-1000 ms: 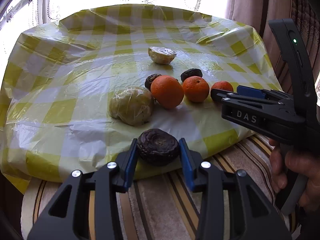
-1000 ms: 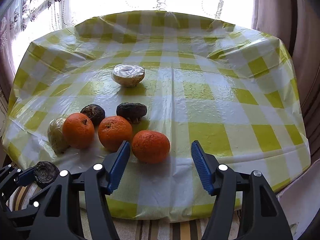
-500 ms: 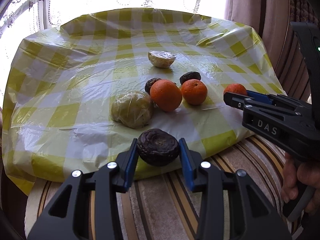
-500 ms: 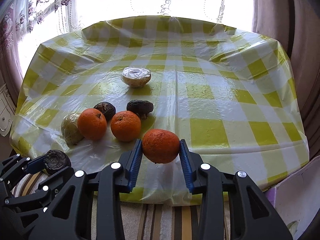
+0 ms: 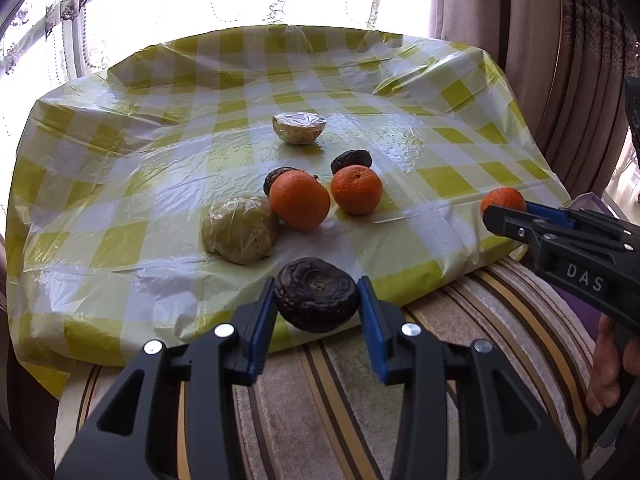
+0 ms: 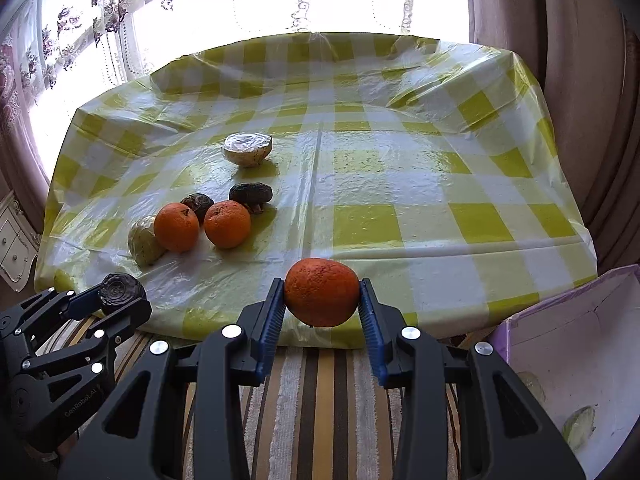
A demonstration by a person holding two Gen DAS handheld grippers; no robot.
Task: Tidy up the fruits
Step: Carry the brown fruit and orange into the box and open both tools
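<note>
1. Left wrist view: the left gripper (image 5: 317, 295) is clamped on a dark wrinkled fruit (image 5: 316, 293), blue pads pressed against its two sides. The fruit hangs clear of the table, over the near edge where the checked tablecloth (image 5: 120, 216) drapes toward the striped rug (image 5: 500, 312). Holding it across its widest part looks like a way to keep a round, shrivelled thing from rolling out.

2. Right wrist view: the right gripper (image 6: 322, 298) is closed on an orange (image 6: 322, 297), squeezed between the ribbed blue pads and also lifted off the cloth, in front of the table edge.

3. Both fruits sit exactly between their own fingertips, so nothing is left to reach for; the job now seems to be carrying and setting down.

4. Farther out on the cloth lie the remaining pieces: two oranges (image 5: 300, 199) (image 5: 356, 189) side by side, two more dark fruits (image 5: 351, 159) (image 5: 278, 178) just behind them, a plastic-wrapped greenish fruit (image 5: 240, 229) touching or nearly touching the left orange, and a wrapped cut half (image 5: 299, 128) well behind the group.

5. A pale purple box (image 6: 568, 360) stands low to the right of the table, near the right gripper; it may be the destination, which would explain why both loads are drawn back off the table.
</note>
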